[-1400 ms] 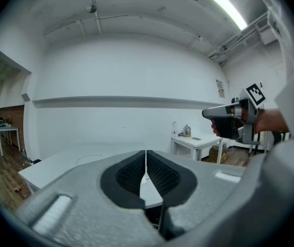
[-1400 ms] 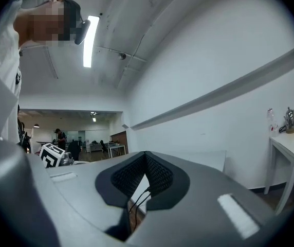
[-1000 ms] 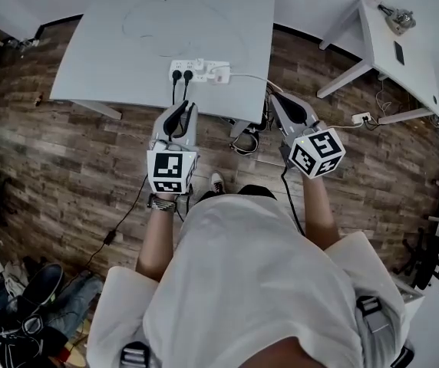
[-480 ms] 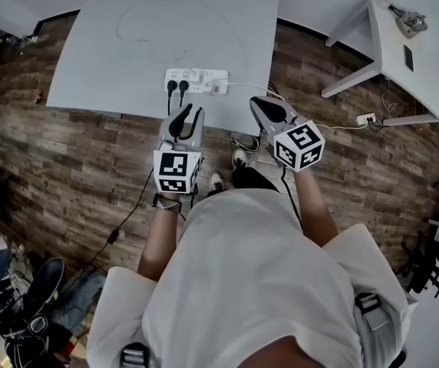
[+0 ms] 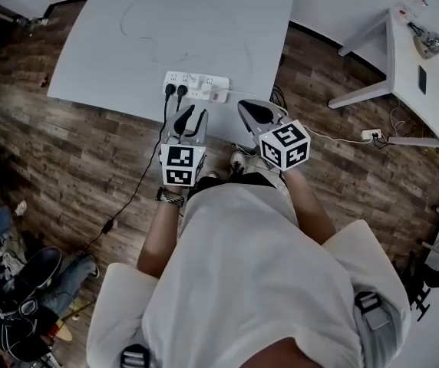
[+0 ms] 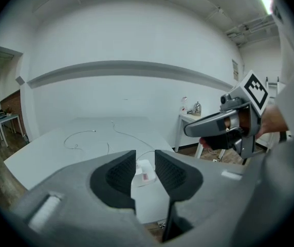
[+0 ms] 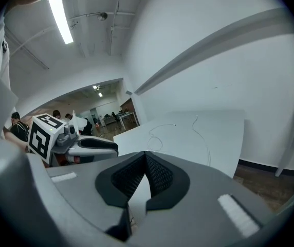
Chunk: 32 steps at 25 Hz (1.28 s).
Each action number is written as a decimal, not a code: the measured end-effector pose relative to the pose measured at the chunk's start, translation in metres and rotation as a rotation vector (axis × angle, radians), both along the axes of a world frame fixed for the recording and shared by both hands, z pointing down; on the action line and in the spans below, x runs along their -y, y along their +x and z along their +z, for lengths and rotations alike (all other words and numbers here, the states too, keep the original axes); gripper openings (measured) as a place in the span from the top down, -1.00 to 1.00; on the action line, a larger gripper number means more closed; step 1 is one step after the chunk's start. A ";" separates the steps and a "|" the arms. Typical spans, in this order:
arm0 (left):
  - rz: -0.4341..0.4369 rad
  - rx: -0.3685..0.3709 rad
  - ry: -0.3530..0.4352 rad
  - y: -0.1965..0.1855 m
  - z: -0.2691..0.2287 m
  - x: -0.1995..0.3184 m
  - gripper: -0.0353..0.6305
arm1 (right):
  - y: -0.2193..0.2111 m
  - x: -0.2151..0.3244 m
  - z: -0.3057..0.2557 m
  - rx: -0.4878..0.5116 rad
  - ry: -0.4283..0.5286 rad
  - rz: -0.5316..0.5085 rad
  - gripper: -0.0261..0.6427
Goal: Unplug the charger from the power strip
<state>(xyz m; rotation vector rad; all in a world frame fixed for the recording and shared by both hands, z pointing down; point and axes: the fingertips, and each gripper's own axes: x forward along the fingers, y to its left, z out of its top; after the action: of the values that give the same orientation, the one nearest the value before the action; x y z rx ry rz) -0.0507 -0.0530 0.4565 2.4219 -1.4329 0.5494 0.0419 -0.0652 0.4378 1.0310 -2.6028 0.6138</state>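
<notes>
A white power strip [image 5: 195, 84] lies near the front edge of the white table [image 5: 127, 44]. Two black plugs [image 5: 174, 90] sit in its left end and a white charger [image 5: 218, 93] at its right end. My left gripper [image 5: 190, 116] hovers just short of the strip, above the table's edge; its jaws have just been opening and stand open with nothing between them. In the left gripper view the charger [image 6: 143, 172] shows through that gap. My right gripper [image 5: 245, 107] is shut and empty, to the right of the charger. Its pads [image 7: 154, 174] meet at the tip.
A thin white cable [image 5: 152, 23] loops over the table beyond the strip. Black cords [image 5: 139, 181] hang from the plugs to the wood floor. A second white table [image 5: 423, 79] stands at the right, with a small socket block [image 5: 370, 135] on the floor beside it.
Both grippers have come forward and lower toward the table's front edge and the power strip. The left jaws have spread apart a little. The right jaws remain together.
</notes>
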 end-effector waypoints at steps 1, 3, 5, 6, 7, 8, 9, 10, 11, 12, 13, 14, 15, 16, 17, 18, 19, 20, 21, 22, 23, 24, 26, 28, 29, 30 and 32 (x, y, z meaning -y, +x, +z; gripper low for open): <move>-0.013 0.008 -0.006 -0.001 0.006 0.003 0.56 | -0.004 0.001 0.007 -0.008 -0.009 -0.019 0.92; -0.039 0.009 -0.028 -0.004 0.015 0.008 0.53 | -0.012 0.001 0.024 -0.020 -0.041 -0.055 0.92; -0.060 -0.014 -0.057 -0.003 0.021 0.016 0.48 | -0.015 0.007 0.042 -0.014 -0.093 -0.064 0.92; -0.069 -0.027 -0.067 -0.003 0.024 0.022 0.47 | -0.015 0.013 0.050 -0.007 -0.121 -0.055 0.92; -0.077 -0.034 -0.076 -0.002 0.028 0.027 0.47 | -0.016 0.019 0.059 -0.003 -0.149 -0.042 0.92; -0.080 -0.036 -0.085 -0.003 0.033 0.031 0.47 | -0.018 0.025 0.069 -0.004 -0.175 -0.032 0.92; -0.079 -0.032 -0.097 -0.003 0.039 0.035 0.45 | -0.021 0.029 0.078 -0.008 -0.197 -0.027 0.92; -0.074 -0.027 -0.109 -0.002 0.046 0.038 0.44 | -0.025 0.033 0.087 -0.015 -0.215 -0.025 0.92; -0.068 -0.021 -0.122 -0.002 0.052 0.041 0.43 | -0.029 0.036 0.096 -0.021 -0.228 -0.026 0.92; -0.060 -0.014 -0.133 -0.001 0.059 0.044 0.43 | -0.033 0.041 0.103 -0.027 -0.234 -0.026 0.92; -0.053 -0.006 -0.143 0.000 0.065 0.047 0.42 | -0.036 0.046 0.109 -0.036 -0.233 -0.023 0.92; -0.044 0.005 -0.150 0.000 0.070 0.050 0.42 | -0.039 0.052 0.115 -0.048 -0.225 -0.019 0.92; -0.034 0.020 -0.152 0.001 0.073 0.053 0.41 | -0.041 0.058 0.120 -0.063 -0.216 -0.016 0.92; -0.025 0.035 -0.151 0.002 0.075 0.055 0.41 | -0.044 0.062 0.125 -0.080 -0.208 -0.019 0.92; -0.020 0.046 -0.150 0.004 0.078 0.057 0.41 | -0.045 0.064 0.131 -0.097 -0.200 -0.030 0.92; -0.018 0.054 -0.149 0.005 0.080 0.060 0.41 | -0.047 0.067 0.135 -0.116 -0.192 -0.045 0.92; -0.016 0.061 -0.149 0.006 0.083 0.063 0.41 | -0.049 0.070 0.140 -0.136 -0.184 -0.061 0.92; -0.014 0.066 -0.152 0.006 0.086 0.066 0.41 | -0.051 0.073 0.145 -0.157 -0.176 -0.072 0.92; -0.011 0.069 -0.158 0.006 0.089 0.067 0.41 | -0.052 0.076 0.149 -0.175 -0.171 -0.077 0.92; -0.009 0.071 -0.165 0.007 0.093 0.067 0.40 | -0.053 0.077 0.153 -0.188 -0.168 -0.075 0.92; -0.009 0.071 -0.172 0.008 0.096 0.066 0.40 | -0.052 0.079 0.156 -0.198 -0.165 -0.069 0.92; -0.010 0.072 -0.178 0.008 0.098 0.067 0.40 | -0.051 0.081 0.159 -0.207 -0.160 -0.063 0.92; -0.013 0.070 -0.184 0.009 0.101 0.070 0.40 | -0.048 0.087 0.165 -0.233 -0.151 -0.058 0.92; -0.016 0.060 -0.184 0.010 0.102 0.076 0.40 | -0.048 0.092 0.171 -0.261 -0.149 -0.066 0.92; -0.019 0.055 -0.180 0.011 0.101 0.078 0.40 | -0.049 0.093 0.174 -0.269 -0.149 -0.070 0.92; -0.022 0.053 -0.176 0.011 0.101 0.080 0.40 | -0.049 0.094 0.175 -0.272 -0.151 -0.072 0.92; -0.032 0.057 -0.173 0.012 0.102 0.084 0.40 | -0.049 0.095 0.176 -0.265 -0.154 -0.068 0.92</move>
<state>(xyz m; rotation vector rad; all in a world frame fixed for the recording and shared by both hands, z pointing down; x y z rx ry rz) -0.0391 -0.1366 0.5585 2.2619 -1.3831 0.7087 -0.0076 -0.1607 0.6133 0.9045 -2.3119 0.6056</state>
